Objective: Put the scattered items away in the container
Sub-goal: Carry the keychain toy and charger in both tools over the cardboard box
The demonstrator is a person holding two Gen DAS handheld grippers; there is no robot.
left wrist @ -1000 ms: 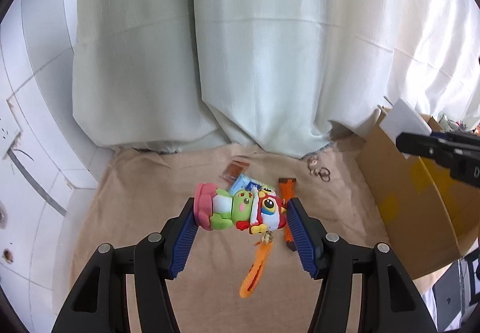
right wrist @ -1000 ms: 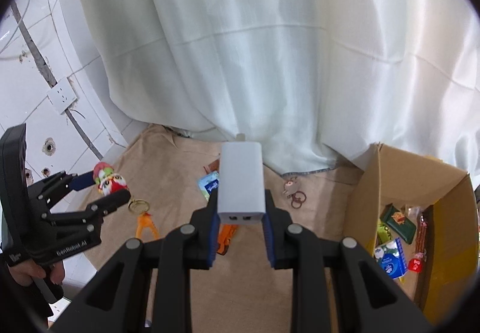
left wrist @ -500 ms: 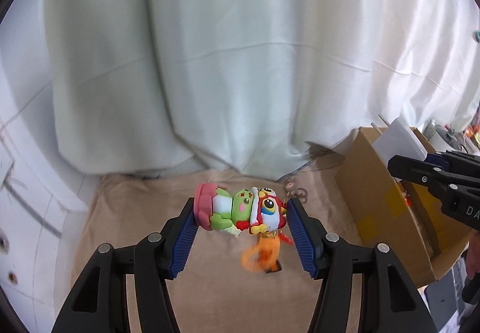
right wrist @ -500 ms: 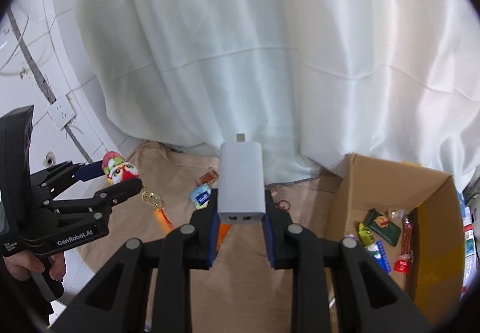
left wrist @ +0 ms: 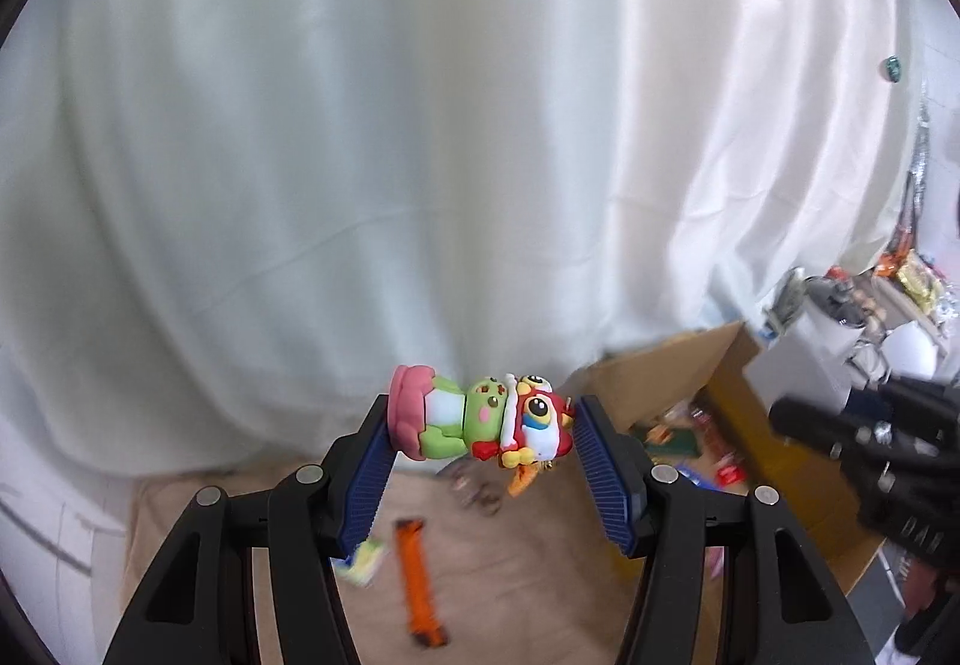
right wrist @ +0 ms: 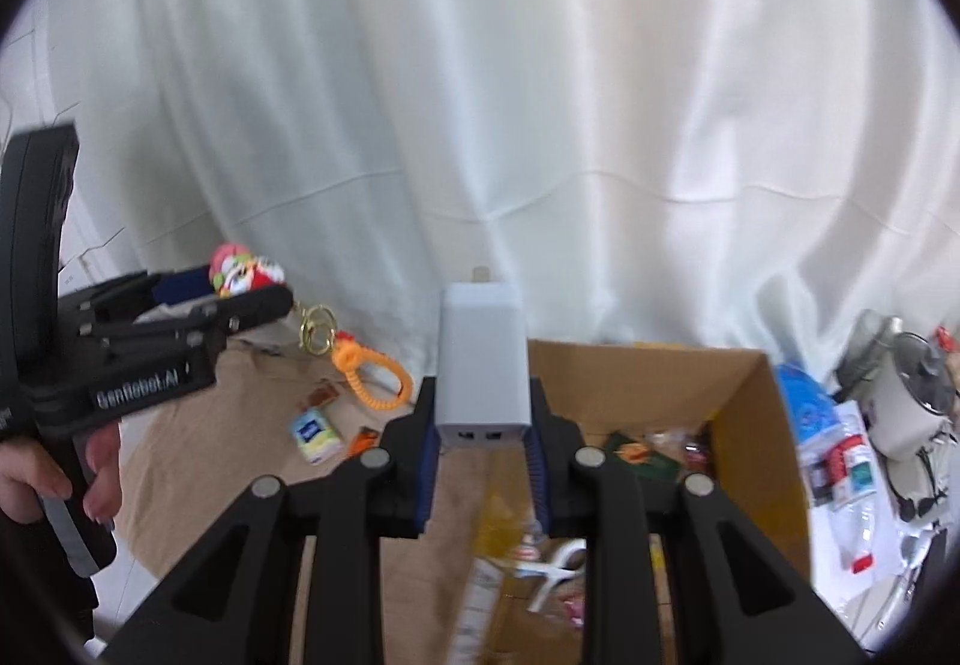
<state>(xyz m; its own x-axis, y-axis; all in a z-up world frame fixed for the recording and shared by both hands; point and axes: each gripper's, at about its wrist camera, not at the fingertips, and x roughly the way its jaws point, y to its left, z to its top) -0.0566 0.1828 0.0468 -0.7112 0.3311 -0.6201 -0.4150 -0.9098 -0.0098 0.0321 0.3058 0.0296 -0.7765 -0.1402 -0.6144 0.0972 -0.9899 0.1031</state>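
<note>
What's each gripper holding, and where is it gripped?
Left gripper: toy keychain, clamped end to end. Right gripper: grey charger, pinched by its sides near the port end.

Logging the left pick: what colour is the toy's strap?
Orange: the looped strap hangs under the toy figure, clearest in the right wrist view.

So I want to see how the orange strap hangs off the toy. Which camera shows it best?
The right wrist view: the orange strap and its gold ring dangle in plain sight below the left gripper. The left wrist view shows only a blurred orange bit under the toy.
</note>
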